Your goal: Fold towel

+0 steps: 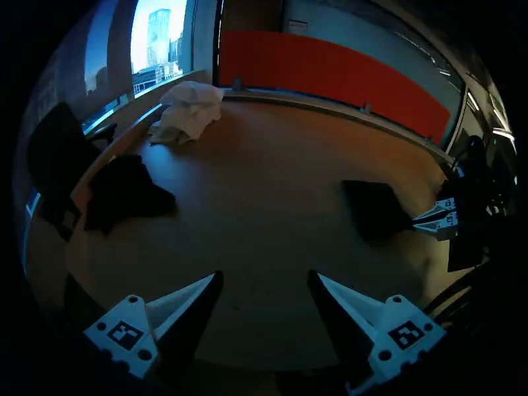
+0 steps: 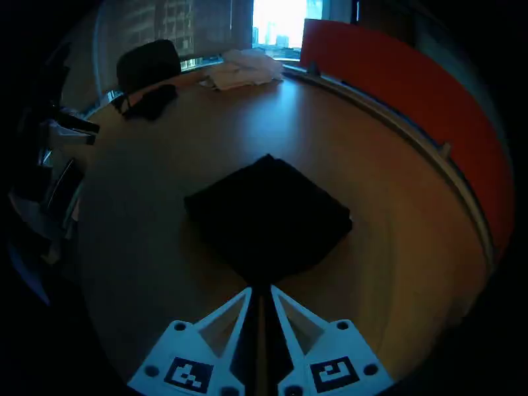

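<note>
A dark towel lies folded into a thick square on the wooden table. My right gripper is shut, its tips at the towel's near corner; whether any cloth is pinched between them is hidden. In the left gripper view the same towel sits at the right, with the right gripper at its far edge. My left gripper hovers open over bare table, well away from the towel, with nothing between its fingers.
A heap of black cloth lies near the table's left edge, and a pile of white cloth sits by the window. A red partition runs along the table's far edge. A dark chair stands beyond the table.
</note>
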A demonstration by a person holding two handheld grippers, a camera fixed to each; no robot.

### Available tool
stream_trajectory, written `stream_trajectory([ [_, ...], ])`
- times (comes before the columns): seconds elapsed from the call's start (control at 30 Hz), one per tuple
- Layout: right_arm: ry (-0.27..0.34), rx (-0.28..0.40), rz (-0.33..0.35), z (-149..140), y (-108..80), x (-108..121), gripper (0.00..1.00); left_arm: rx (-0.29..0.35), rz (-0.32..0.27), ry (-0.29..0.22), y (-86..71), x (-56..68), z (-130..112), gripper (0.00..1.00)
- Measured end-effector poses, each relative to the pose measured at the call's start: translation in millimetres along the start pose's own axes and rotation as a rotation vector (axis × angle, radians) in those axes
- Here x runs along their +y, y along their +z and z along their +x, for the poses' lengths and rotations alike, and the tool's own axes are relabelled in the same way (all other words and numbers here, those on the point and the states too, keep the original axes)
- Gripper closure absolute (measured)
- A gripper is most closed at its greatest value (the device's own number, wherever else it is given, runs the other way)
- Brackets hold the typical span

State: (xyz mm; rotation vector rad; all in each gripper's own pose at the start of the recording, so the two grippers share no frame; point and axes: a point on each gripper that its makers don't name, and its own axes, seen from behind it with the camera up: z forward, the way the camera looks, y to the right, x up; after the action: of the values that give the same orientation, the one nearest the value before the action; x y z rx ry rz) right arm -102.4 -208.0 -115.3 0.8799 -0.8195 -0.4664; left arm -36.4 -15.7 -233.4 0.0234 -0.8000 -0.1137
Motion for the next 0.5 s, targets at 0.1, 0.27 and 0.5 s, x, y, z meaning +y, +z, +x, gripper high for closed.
stream_trajectory([
  [0.1, -0.007, 0.019, -0.008, 11, -3.8, 3, 0.96, 0.005, -0.004, 0.004, 0.2, 1.1, 3, 0.05],
  [0.27, -0.024, 0.059, -0.025, 34, -11.6, 11, 0.96, 0.011, -0.009, 0.013, 0.8, 1.9, 6, 0.05],
  [0.5, -0.028, 0.117, -0.049, 72, -22.7, 23, 0.96, 0.034, -0.020, 0.016, 1.4, 4.4, 16, 0.05],
])
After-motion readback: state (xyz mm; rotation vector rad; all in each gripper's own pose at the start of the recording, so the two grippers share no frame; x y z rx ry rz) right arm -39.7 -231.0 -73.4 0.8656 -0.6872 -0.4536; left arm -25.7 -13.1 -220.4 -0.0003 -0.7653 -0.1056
